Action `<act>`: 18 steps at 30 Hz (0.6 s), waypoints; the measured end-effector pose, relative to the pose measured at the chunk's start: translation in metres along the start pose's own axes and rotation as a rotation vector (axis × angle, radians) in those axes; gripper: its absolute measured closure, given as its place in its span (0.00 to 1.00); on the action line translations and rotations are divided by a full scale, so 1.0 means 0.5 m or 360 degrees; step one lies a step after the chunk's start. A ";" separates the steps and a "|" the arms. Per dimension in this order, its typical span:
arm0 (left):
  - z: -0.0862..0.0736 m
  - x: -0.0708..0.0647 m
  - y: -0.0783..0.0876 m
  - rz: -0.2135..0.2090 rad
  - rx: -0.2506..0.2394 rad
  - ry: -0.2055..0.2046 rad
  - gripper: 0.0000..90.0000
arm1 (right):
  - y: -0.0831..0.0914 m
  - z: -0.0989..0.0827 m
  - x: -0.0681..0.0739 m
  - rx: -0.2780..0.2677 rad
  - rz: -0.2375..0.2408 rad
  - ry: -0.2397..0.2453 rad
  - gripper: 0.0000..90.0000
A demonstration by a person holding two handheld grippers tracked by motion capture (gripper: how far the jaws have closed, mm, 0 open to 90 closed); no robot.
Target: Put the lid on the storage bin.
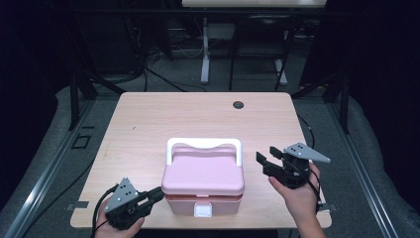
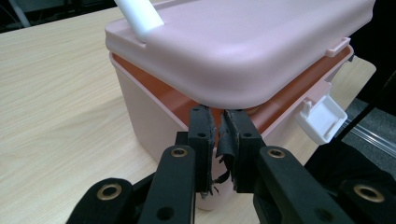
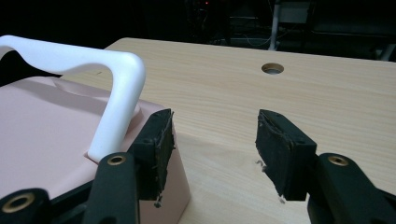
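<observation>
the pink box (image 1: 203, 181) looks like smooth, faintly glossy plastic with a white plastic handle (image 1: 204, 144) and clasp (image 2: 321, 117), the table (image 1: 148, 119) is matt pale wood-grain laminate, and the left gripper's pads (image 2: 207, 135) look like frayed, rough black rubber.

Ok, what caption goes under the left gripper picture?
Left gripper, jaws nearly shut, at the pink box's corner under its lid.

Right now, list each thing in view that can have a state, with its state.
Pink plastic box: upright on the table, lid slightly raised, a gap showing under its corner.
White front latch: released, flipped down.
White carry handle: raised.
Left gripper: fingers nearly shut, at the lid's corner.
Right gripper: fingers open, holding nothing.
</observation>
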State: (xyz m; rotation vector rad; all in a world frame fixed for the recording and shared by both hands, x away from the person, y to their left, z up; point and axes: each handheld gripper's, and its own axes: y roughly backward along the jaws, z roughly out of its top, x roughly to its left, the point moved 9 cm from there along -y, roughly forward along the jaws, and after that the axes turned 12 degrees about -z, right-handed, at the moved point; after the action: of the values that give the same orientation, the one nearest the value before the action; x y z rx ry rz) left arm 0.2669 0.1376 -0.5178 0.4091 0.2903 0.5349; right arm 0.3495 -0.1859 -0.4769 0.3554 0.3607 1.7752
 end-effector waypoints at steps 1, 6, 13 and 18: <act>-0.002 0.000 0.000 -0.0002 0.0013 -0.0002 0.90 | -0.001 -0.002 0.000 0.0007 0.0000 0.0002 0.51; -0.009 -0.001 -0.002 -0.0004 0.0016 0.0007 0.90 | -0.003 -0.004 0.000 0.0010 -0.0002 0.0000 0.51; -0.015 -0.001 0.000 -0.0012 0.0030 0.0009 0.90 | -0.006 -0.008 0.000 0.0017 -0.0002 0.0003 0.51; -0.020 0.000 0.001 -0.0009 0.0022 0.0023 0.90 | -0.007 -0.010 -0.002 0.0023 -0.0007 0.0001 0.51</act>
State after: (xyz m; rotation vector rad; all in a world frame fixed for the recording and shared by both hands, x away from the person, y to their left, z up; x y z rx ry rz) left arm 0.2632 0.1411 -0.5262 0.4180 0.3092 0.5307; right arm 0.3507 -0.1862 -0.4827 0.3640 0.3747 1.7691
